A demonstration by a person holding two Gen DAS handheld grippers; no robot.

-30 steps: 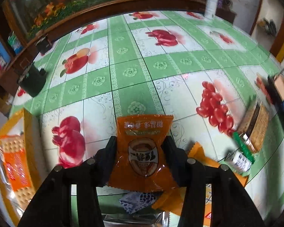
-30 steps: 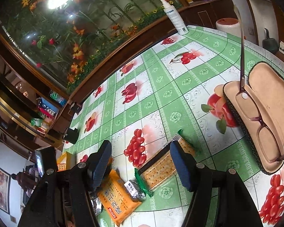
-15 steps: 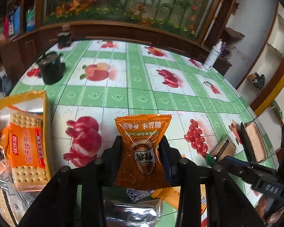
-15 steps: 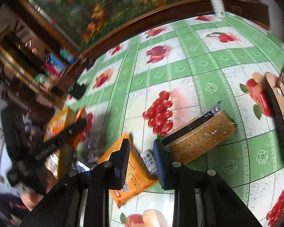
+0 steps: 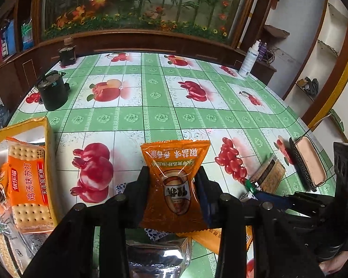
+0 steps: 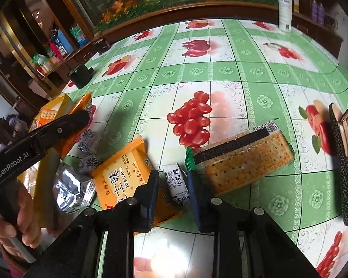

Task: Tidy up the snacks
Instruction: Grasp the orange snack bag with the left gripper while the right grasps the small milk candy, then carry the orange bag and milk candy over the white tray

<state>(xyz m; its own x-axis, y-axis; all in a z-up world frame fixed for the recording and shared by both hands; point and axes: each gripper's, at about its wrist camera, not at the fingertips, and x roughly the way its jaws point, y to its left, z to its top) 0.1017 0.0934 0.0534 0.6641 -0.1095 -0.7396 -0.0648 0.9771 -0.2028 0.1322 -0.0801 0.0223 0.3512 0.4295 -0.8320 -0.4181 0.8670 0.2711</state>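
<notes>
My left gripper [image 5: 172,175] is shut on an orange snack packet [image 5: 174,159], held upright above the tablecloth. To its left a yellow box [image 5: 47,139] holds an orange cracker pack [image 5: 26,185] and other packs. In the right wrist view, my right gripper [image 6: 172,181] points down with its jaws closing around a small white nougat candy [image 6: 177,184]. The candy lies between the fingers, with a thin gap showing at the left pad. It rests at the edge of an orange biscuit pack [image 6: 123,178]. The left gripper [image 6: 81,118] and a hand appear at the left there.
A clear pack of crackers [image 6: 243,159] lies right of the candy, and a silver packet [image 6: 74,187] and small blue-patterned candies [image 6: 88,162] lie to the left. An open glasses case [image 6: 343,157] sits at the right edge. A black pot [image 5: 52,92] and a spray bottle [image 5: 249,60] stand far back.
My right gripper dropped toward the snack pile, rolled, and narrowed from wide open to close around the nougat candy. My left gripper rose and turned with the orange packet; the yellow box came into view.
</notes>
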